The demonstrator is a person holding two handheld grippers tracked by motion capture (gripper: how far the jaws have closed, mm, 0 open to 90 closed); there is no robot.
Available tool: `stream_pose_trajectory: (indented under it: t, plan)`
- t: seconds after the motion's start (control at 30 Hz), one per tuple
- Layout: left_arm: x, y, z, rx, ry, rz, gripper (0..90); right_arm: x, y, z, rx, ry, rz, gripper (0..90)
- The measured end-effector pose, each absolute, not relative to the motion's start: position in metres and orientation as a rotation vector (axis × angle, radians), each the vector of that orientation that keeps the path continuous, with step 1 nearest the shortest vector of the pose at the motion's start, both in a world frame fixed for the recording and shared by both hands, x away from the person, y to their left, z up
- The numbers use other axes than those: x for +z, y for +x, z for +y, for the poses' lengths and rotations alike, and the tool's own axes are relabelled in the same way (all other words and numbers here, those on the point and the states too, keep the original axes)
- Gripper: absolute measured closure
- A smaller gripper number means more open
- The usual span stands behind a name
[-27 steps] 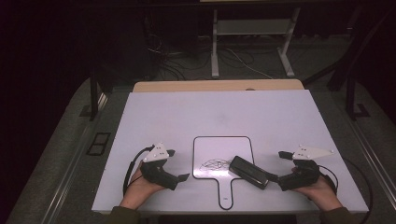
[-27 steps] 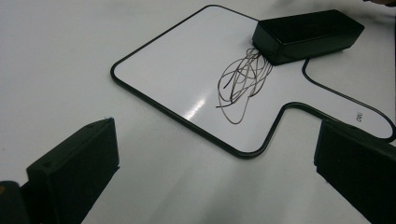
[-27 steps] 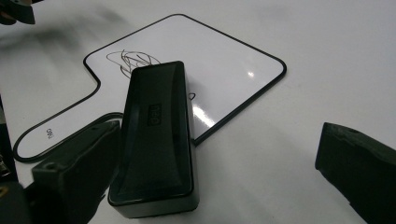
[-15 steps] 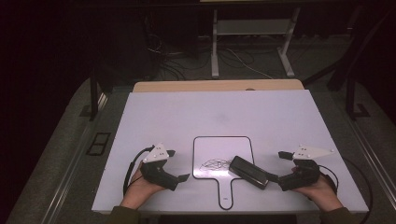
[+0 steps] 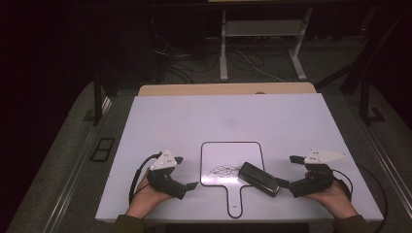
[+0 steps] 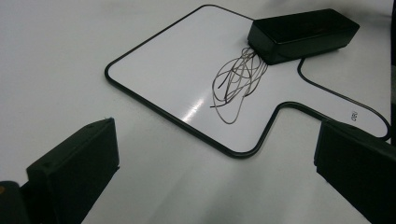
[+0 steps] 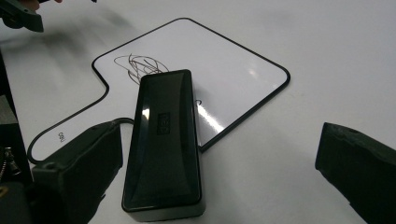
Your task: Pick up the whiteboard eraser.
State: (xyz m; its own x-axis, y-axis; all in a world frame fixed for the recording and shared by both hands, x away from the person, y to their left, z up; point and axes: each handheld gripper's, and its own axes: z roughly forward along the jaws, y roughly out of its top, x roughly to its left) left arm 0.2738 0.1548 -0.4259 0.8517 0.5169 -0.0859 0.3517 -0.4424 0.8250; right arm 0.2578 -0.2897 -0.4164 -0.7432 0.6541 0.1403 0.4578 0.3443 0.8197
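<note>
the black eraser point(image 5: 259, 179) lies flat in the lower middle of the high view, partly on the lower right corner of the small paddle-shaped whiteboard point(image 5: 218, 155) and partly on the white table point(image 5: 223, 116) beyond the board's edge. a thin grey scribble point(image 5: 222, 170) sits on the board just left of the eraser, its lines running up to the eraser's end. in the left gripper view the eraser point(image 6: 302, 33) is in the upper right of the frame, with the scribble point(image 6: 236, 81) spreading out below it across the whiteboard point(image 6: 187, 70).

the right gripper point(image 5: 293, 172) rests at the lower right of the high view, held in the person's right hand point(image 5: 335, 196), pointing toward the eraser. its jaws stand wide apart and grip nothing; in the right gripper view the eraser point(image 7: 163, 140) lies between them, close against the left-hand jaw in that frame and well clear of the other, and whether it touches that jaw cannot be told.

the left gripper point(image 5: 186, 172) rests at the lower left of the high view in the left hand point(image 5: 143, 196), just beside the board's left edge. its jaws are also spread wide, with only bare table between them.
</note>
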Motion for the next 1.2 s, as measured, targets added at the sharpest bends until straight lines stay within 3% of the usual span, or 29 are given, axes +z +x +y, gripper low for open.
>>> stream_pose_trajectory:
  t: [1.2]
  plan:
    - [-0.424,0.272,0.154,0.222,2.070,0.635,0.0,-0.403,0.282,-0.266,1.334,0.995,2.438,0.0]
